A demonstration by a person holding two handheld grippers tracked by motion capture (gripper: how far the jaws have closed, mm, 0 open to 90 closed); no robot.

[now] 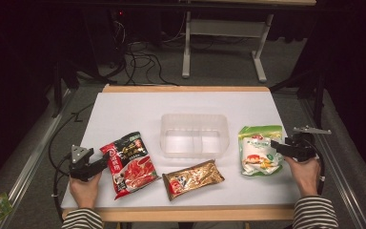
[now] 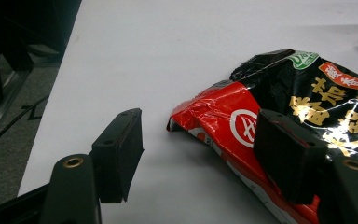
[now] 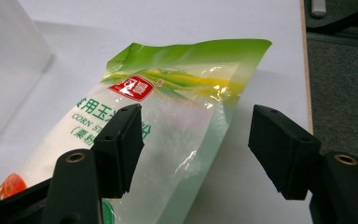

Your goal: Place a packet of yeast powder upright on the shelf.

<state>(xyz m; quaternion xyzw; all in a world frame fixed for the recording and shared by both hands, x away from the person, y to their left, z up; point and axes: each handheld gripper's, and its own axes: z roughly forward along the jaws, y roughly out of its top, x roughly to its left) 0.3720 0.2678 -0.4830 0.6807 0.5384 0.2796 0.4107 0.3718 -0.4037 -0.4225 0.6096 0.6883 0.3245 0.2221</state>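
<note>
1. Packets, high view: red-black packet (image 1: 129,164), gold packet (image 1: 193,178) and green packet (image 1: 260,149) lie on white counter (image 1: 124,109) before clear tub (image 1: 194,134).
2. Left gripper view: left gripper (image 2: 198,154), jaws apart, straddles the red-black packet's corner.
3. Right gripper view: right gripper (image 3: 196,149), jaws apart, straddles the green packet's edge.

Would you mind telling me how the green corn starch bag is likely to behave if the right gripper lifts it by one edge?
The green corn starch bag is a soft film pouch of loose white powder, so it would probably sag and shift. Its glossy, creased surface looks somewhat slippery. The right gripper has its jaws open astride the bag's edge; a pinch on thin film alone might slide off.
</note>
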